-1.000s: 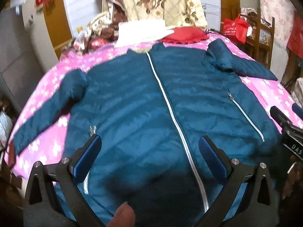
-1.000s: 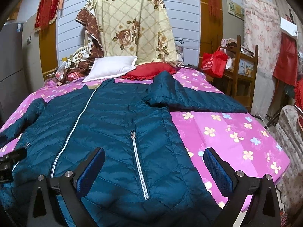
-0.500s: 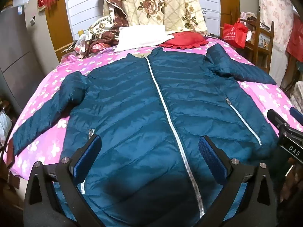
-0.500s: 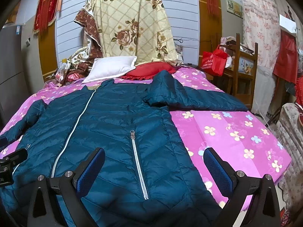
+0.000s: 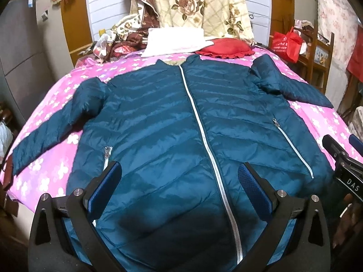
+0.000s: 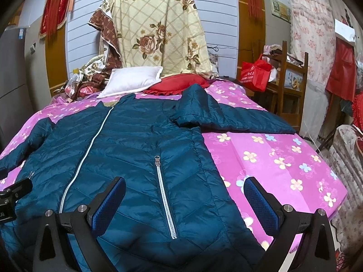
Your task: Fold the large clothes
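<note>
A dark teal quilted jacket lies front up and zipped on a pink flowered bedspread, sleeves spread to both sides. It also shows in the right wrist view, with its right sleeve angled out. My left gripper is open and empty above the jacket's hem, near the centre zip. My right gripper is open and empty above the hem, by the pocket zip. The right gripper's tip shows at the right edge of the left wrist view.
A white pillow and a red cushion lie at the bed's head under a hanging floral quilt. A wooden shelf with a red bag stands right of the bed. Pink bedspread lies bare to the right.
Both grippers have drawn back and risen a little from the jacket, so more of it shows. The thumb at the bottom of the left view is gone. Jaws stay open.
</note>
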The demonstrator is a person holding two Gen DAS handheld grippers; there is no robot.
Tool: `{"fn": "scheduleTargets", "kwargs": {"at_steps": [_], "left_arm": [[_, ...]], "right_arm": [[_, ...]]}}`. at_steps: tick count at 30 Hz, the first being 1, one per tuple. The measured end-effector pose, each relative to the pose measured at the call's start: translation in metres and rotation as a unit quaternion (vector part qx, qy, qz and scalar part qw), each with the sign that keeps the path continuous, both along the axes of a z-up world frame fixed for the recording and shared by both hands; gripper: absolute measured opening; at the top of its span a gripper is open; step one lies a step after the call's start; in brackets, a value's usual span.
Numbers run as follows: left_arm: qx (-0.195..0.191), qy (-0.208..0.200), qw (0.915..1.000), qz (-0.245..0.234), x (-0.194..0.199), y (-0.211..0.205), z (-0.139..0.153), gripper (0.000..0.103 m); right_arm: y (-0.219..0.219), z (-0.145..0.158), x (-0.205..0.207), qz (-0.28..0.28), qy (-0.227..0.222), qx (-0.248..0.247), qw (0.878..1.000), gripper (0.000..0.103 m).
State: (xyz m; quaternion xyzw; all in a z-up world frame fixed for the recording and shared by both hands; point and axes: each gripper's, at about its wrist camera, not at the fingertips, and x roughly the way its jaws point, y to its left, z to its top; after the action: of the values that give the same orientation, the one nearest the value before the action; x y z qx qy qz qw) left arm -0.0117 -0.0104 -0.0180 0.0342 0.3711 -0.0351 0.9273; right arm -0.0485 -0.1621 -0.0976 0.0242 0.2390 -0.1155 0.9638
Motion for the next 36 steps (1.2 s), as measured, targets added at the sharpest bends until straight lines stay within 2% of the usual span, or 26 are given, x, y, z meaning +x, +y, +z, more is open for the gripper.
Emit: {"fn": "scheduleTargets", "kwargs": {"at_steps": [9, 17, 26, 36], "left_arm": [[-0.007, 0.017, 0.9998, 0.01, 0.003, 0.005, -0.008, 0.103], [0.009, 0.024, 0.9988, 0.042, 0.005, 0.015, -0.013, 0.103], [-0.015, 0.029, 0.9983, 0.048, 0.009, 0.029, -0.012, 0.103], [-0.02, 0.035, 0.9978, 0.052, 0.011, 0.035, -0.012, 0.103]], "right_arm": [[-0.002, 0.0, -0.001, -0.003, 0.009, -0.018, 1.0, 0.103], [0.005, 0.001, -0.002, 0.002, 0.006, -0.031, 0.999, 0.103], [0.014, 0.003, -0.001, -0.001, 0.01, -0.046, 0.999, 0.103], [0.021, 0.002, 0.001, 0.0, 0.013, -0.063, 0.998, 0.103]]}}
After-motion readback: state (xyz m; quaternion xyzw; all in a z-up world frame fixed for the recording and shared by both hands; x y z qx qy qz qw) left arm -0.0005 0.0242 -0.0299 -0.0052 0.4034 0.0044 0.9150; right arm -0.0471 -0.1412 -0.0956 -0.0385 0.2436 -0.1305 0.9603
